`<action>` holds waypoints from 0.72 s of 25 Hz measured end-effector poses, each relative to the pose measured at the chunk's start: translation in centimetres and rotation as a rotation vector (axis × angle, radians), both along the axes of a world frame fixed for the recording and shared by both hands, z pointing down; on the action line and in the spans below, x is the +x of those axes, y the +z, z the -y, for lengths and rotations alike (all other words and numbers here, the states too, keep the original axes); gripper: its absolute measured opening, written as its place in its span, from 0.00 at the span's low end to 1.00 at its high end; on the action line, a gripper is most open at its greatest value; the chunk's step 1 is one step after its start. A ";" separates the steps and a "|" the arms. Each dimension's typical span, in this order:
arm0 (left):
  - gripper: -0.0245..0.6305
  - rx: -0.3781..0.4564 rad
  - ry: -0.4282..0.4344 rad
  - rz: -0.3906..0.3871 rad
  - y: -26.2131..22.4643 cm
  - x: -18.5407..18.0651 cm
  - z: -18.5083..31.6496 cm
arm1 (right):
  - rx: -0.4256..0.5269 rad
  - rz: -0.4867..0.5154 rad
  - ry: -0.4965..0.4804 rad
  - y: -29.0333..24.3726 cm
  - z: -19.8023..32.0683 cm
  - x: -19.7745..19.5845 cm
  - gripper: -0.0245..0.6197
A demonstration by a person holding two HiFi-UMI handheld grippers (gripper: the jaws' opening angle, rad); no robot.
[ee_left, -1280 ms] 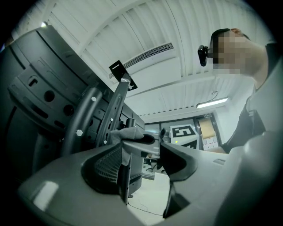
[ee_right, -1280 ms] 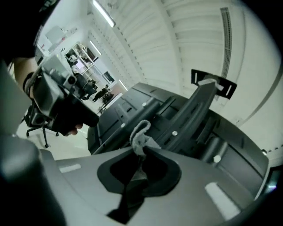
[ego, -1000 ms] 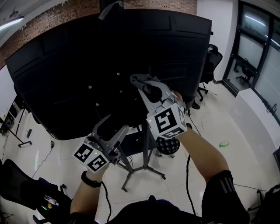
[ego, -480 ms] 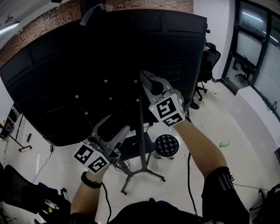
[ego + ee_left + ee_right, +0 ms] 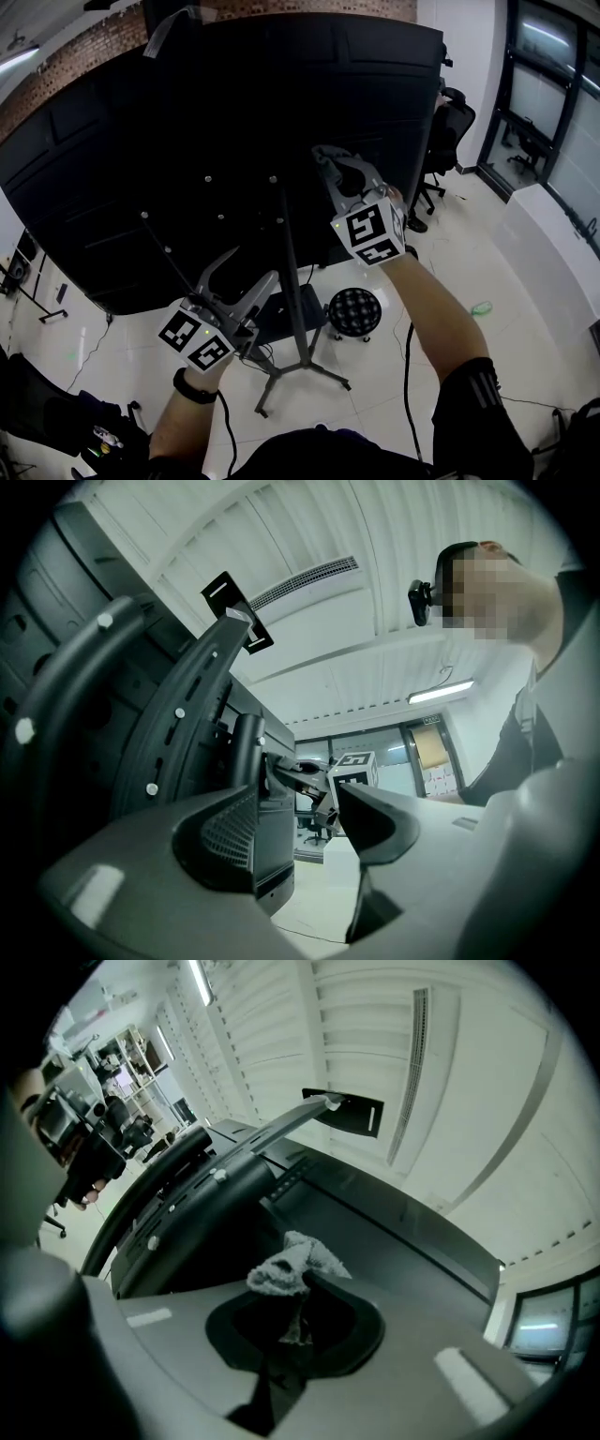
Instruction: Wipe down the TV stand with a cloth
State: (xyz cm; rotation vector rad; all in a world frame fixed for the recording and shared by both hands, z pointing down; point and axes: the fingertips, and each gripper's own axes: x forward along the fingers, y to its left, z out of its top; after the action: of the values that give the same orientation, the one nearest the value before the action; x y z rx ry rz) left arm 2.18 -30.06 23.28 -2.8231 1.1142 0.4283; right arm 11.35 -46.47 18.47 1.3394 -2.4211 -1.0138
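The TV stand's black pole (image 5: 290,272) rises from splayed legs (image 5: 302,371) and carries a large black TV back panel (image 5: 187,122). My right gripper (image 5: 328,157) is raised against that panel, right of the pole. In the right gripper view it (image 5: 294,1283) is shut on a small grey cloth (image 5: 289,1266), whose crumpled end sticks out past the jaws toward the panel (image 5: 375,1218). My left gripper (image 5: 251,266) hangs lower, left of the pole, open and holding nothing. In the left gripper view (image 5: 305,822) its jaws stand apart, with the TV edge (image 5: 246,789) just beyond them.
A round black perforated stool (image 5: 354,311) sits on the white tile floor beside the stand's legs. A black office chair (image 5: 452,131) stands at the right, near glass doors. A white counter (image 5: 553,239) runs along the far right. Dark equipment (image 5: 56,412) lies at the lower left.
My right gripper has slid to the right and slightly upward along the TV's back with the cloth in it. The left gripper has hardly moved.
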 end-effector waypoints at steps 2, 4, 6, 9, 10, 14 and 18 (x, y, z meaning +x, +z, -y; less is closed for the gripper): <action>0.48 -0.004 0.011 -0.002 0.2 0.8 0.3 | -0.013 0.016 0.039 0.0 0.9 2.3 0.08; 0.48 -0.009 0.021 -0.003 0.4 1.6 0.6 | -0.025 0.027 0.066 0.0 1.6 4.2 0.08; 0.48 -0.013 0.030 -0.003 0.5 2.2 0.7 | -0.034 0.032 0.086 0.0 2.0 5.5 0.08; 0.48 -0.012 0.036 -0.001 0.5 2.6 0.8 | -0.031 0.042 0.109 -0.3 2.2 6.8 0.08; 0.48 -0.012 0.036 -0.001 0.5 2.7 0.9 | -0.021 0.042 0.107 -0.5 2.0 6.9 0.08; 0.48 -0.007 0.035 -0.010 0.2 2.8 0.8 | 0.047 0.014 0.006 -1.2 -1.2 4.5 0.08; 0.48 -0.008 0.025 -0.019 0.4 2.7 0.4 | 0.029 -0.004 -0.139 0.4 -4.3 -0.6 0.08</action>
State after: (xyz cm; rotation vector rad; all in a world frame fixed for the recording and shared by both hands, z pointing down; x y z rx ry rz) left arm 4.83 -30.47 23.71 -2.8489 1.0878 0.4546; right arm 10.76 -42.22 18.83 1.1905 -2.5349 -1.0880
